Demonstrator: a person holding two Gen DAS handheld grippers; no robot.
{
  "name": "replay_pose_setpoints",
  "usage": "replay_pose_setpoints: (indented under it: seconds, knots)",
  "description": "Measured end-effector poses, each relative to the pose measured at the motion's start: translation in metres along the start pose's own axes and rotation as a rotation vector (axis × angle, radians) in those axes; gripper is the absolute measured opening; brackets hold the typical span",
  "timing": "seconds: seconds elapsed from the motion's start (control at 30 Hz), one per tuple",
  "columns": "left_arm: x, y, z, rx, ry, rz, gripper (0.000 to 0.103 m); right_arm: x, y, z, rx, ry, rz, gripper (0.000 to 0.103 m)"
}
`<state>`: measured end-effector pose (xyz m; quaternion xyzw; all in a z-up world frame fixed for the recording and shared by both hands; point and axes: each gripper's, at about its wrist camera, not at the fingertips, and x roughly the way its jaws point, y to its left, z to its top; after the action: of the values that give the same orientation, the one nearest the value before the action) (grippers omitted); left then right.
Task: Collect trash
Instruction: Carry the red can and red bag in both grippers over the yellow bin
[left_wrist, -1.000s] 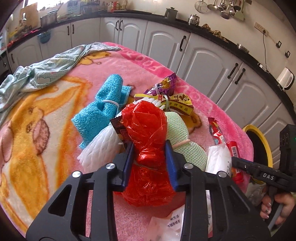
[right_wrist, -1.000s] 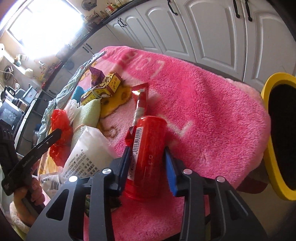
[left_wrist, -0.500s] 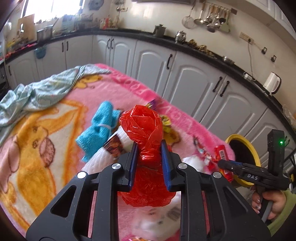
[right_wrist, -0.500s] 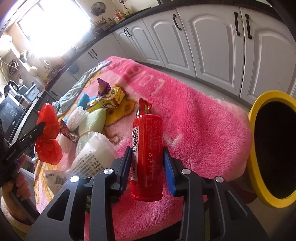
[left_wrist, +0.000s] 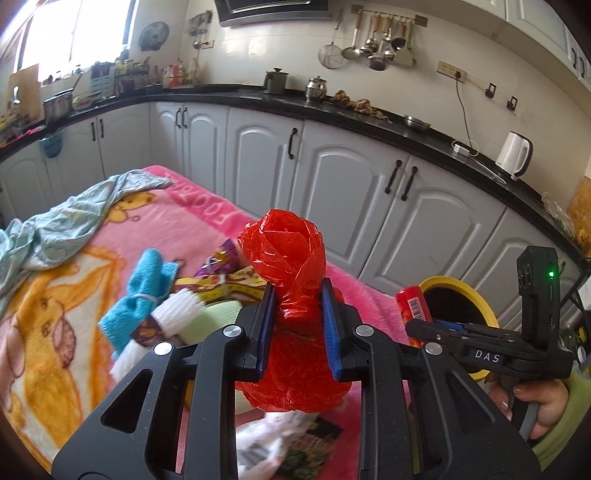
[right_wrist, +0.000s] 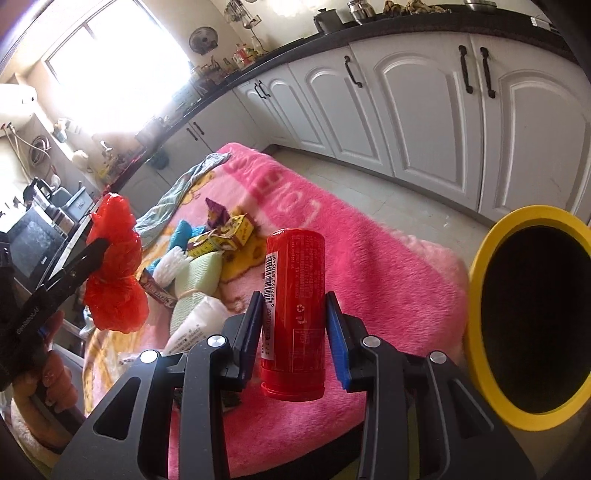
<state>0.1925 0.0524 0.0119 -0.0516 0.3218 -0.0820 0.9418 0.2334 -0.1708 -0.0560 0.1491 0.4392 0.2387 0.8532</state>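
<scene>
My left gripper (left_wrist: 297, 301) is shut on a crumpled red plastic bag (left_wrist: 284, 254) and holds it up above the pink blanket (left_wrist: 74, 295). The bag also shows in the right wrist view (right_wrist: 114, 266). My right gripper (right_wrist: 294, 306) is shut on an upright red can (right_wrist: 293, 295), held above the blanket's edge (right_wrist: 369, 258), left of the yellow-rimmed bin (right_wrist: 480, 266). In the left wrist view the can (left_wrist: 413, 306) sits in front of the bin (left_wrist: 443, 284).
Loose trash lies on the blanket: a blue cloth (left_wrist: 144, 291), white foam netting (left_wrist: 173, 310), a green pad (right_wrist: 199, 273), yellow and purple wrappers (right_wrist: 225, 229), white packets (left_wrist: 280, 435). A teal cloth (left_wrist: 55, 229) lies at the far left. White cabinets (left_wrist: 332, 177) stand behind.
Both grippers have lifted their loads off the blanket. The red bag rose clear of the pile, and the can moved up and toward the yellow bin.
</scene>
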Motion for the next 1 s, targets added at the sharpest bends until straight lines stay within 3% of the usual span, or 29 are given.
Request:
replay_pose_setpoints:
  seconds: [0.37, 1.0]
  knots:
    - [0.024, -0.058, 0.009, 0.044, 0.0, -0.079, 0.017, -0.033, -0.033, 0.011, 0.009, -0.069, -0.043, 0.032]
    - [0.088, -0.169, 0.009, 0.105, 0.041, -0.262, 0.018, -0.101, -0.139, 0.007, 0.107, -0.167, -0.203, 0.032]
